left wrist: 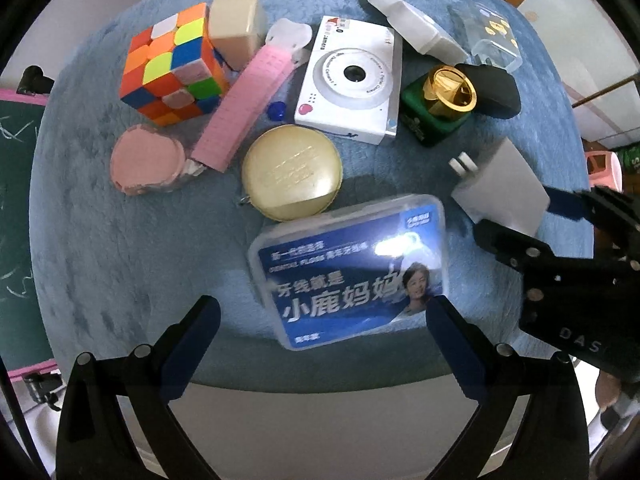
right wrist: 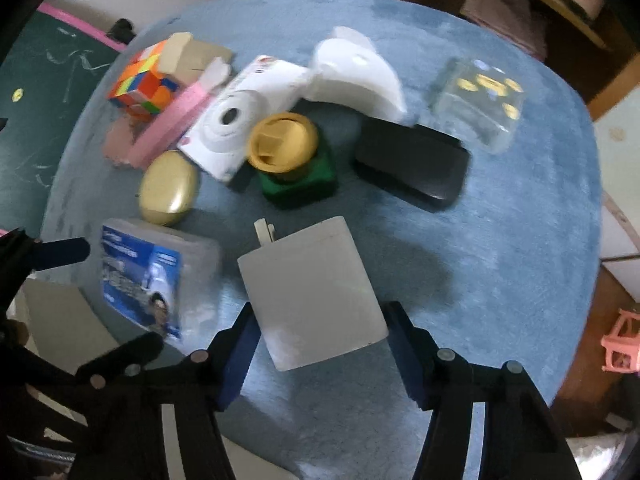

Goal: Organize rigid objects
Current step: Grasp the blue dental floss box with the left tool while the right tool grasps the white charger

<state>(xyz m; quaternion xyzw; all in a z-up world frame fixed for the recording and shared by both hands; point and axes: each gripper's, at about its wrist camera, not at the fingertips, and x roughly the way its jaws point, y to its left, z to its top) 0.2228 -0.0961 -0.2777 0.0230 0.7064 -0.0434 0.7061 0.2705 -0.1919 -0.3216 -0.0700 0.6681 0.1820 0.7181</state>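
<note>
A round blue mat [left wrist: 100, 208] holds several rigid objects. My left gripper [left wrist: 320, 320] is open; its right finger touches the near edge of a clear floss box with a blue label [left wrist: 348, 268], which also shows in the right wrist view [right wrist: 148, 276]. My right gripper [right wrist: 320, 340] is open with its fingers on either side of a white charger block [right wrist: 312, 292], close to it but not clamped; in the left wrist view the charger [left wrist: 500, 188] lies at the right with the right gripper [left wrist: 520, 224] around it.
Behind lie a Rubik's cube [left wrist: 172, 64], beige box [left wrist: 236, 24], pink strip [left wrist: 248, 104], pink round case [left wrist: 146, 160], gold round tin [left wrist: 292, 172], white toy camera [left wrist: 350, 80], green bottle with gold cap [left wrist: 440, 104], black case [right wrist: 412, 160], white holder [right wrist: 356, 76], clear box [right wrist: 480, 100].
</note>
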